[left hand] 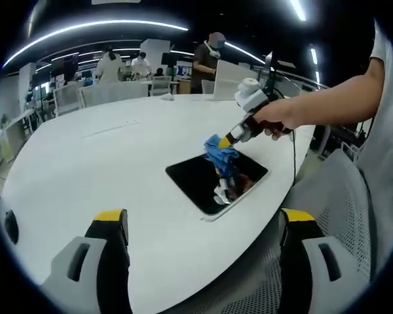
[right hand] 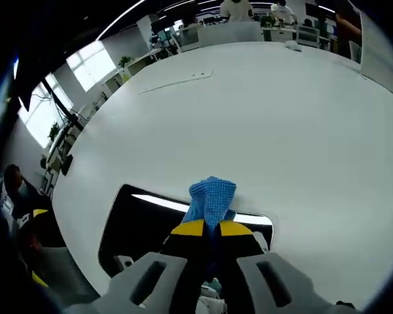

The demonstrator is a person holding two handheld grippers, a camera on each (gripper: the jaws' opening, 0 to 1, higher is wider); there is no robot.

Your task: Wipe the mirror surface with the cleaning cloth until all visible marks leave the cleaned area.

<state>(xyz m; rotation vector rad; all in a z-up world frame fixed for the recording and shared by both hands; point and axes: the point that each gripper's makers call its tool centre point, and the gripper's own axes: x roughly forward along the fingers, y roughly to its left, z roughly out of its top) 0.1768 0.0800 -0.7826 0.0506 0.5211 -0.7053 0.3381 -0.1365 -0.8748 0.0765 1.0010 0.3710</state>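
A dark rectangular mirror (left hand: 203,181) lies flat on the white table (left hand: 118,170) near its front edge. My right gripper (left hand: 224,141) comes in from the right, held in a person's hand, shut on a blue cleaning cloth (left hand: 220,152) that presses on the mirror's far corner. In the right gripper view the yellow-tipped jaws stand together on the blue cloth (right hand: 211,195), with the mirror (right hand: 141,222) below reflecting a ceiling light. My left gripper (left hand: 203,226) is open, jaws wide apart, hovering short of the mirror.
A mesh chair (left hand: 327,216) stands at the table's front right. Several people, desks and monitors are far behind the table. A thin strip (right hand: 177,82) lies on the table's far part. The person's arm (left hand: 334,101) reaches in from the right.
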